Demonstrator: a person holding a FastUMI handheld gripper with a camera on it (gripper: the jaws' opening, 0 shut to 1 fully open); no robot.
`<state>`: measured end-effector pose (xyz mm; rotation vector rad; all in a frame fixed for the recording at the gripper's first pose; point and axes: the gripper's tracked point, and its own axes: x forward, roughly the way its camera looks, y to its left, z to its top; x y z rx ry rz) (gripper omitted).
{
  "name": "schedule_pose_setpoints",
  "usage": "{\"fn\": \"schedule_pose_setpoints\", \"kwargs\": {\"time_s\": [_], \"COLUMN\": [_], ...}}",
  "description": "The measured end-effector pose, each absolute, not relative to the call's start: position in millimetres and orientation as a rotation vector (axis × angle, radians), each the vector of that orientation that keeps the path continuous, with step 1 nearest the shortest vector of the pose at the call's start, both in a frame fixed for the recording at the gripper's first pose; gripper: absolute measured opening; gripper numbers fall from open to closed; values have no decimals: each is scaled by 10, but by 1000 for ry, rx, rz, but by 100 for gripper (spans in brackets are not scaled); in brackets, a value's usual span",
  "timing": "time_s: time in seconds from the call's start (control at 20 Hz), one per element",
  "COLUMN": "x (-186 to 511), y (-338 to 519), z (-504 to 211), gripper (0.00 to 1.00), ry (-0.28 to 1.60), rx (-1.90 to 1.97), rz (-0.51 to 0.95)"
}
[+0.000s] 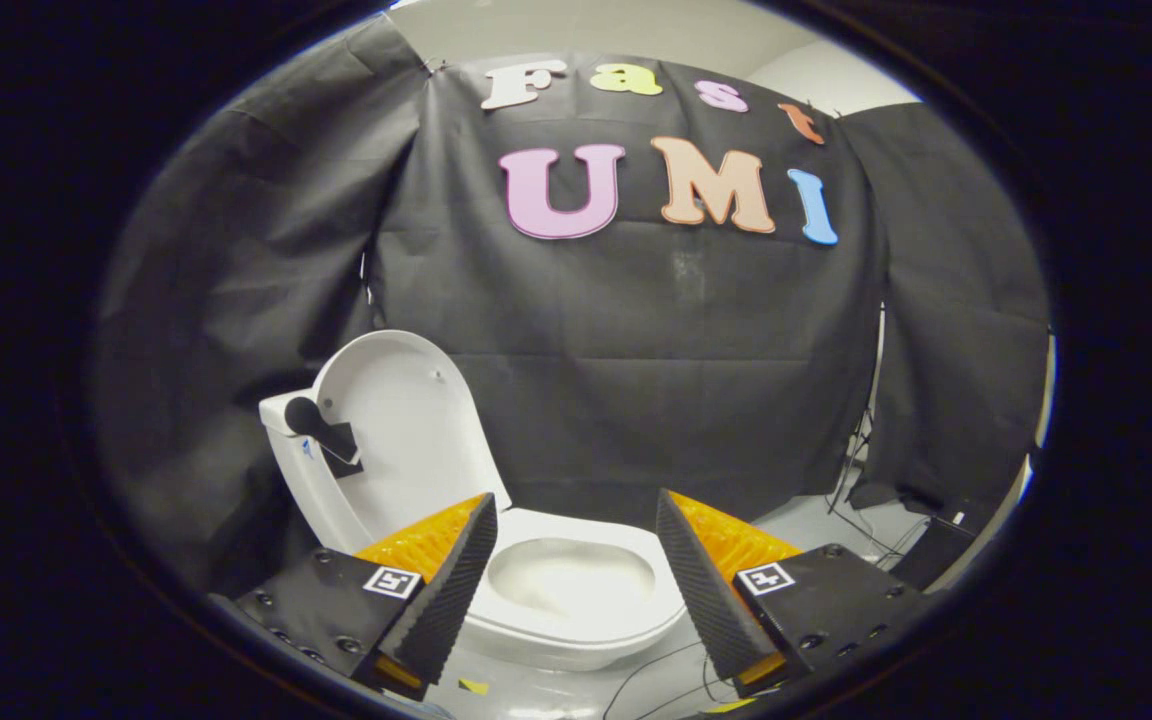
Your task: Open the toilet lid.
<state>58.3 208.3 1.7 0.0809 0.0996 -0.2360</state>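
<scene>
Tongs (576,600) spread wide, nothing pinched; bowl rim (576,625) seen between fingertips, just ahead and below. Toilet lid (406,430) already raised, leaning back upright beyond and left of left finger, long axis near vertical. Task judged done. Black fitting (321,425) at lid edge unidentifiable. Toilet base hidden by fingers. Cables (866,545) on floor far right.
</scene>
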Motion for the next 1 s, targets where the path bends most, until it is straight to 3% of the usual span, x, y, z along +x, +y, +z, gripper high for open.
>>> {"fn": "schedule_pose_setpoints", "kwargs": {"time_s": [1.0], "x": [-10], "y": [1771], "z": [423], "gripper": [98], "ry": [84], "rx": [142], "rz": [-210]}}
